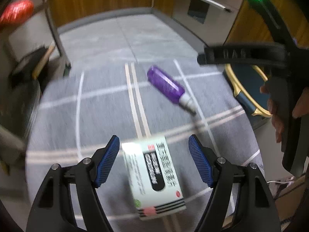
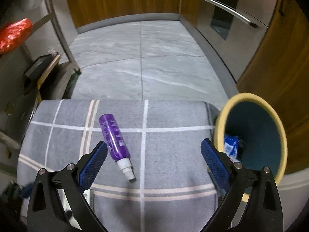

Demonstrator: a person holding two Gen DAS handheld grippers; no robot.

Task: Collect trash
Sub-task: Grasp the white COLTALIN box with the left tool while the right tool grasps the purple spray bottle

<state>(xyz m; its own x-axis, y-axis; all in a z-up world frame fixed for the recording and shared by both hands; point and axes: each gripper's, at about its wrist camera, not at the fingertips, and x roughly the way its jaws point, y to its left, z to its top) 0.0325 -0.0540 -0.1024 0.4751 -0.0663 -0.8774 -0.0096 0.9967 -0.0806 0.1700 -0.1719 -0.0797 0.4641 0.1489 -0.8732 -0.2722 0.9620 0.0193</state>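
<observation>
Left claw point(image 1: 154, 148) wide open astride white box point(image 1: 154, 176), not gripping, right claw point(image 2: 154, 154) empty

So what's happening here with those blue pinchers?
A person is picking up trash with two hand-held grippers. The left gripper is open over a white box on the grey cloth, not gripping it yet. The right gripper is open and empty near a purple bottle. A bin beside the cloth already has a blue wrapper inside.
</observation>
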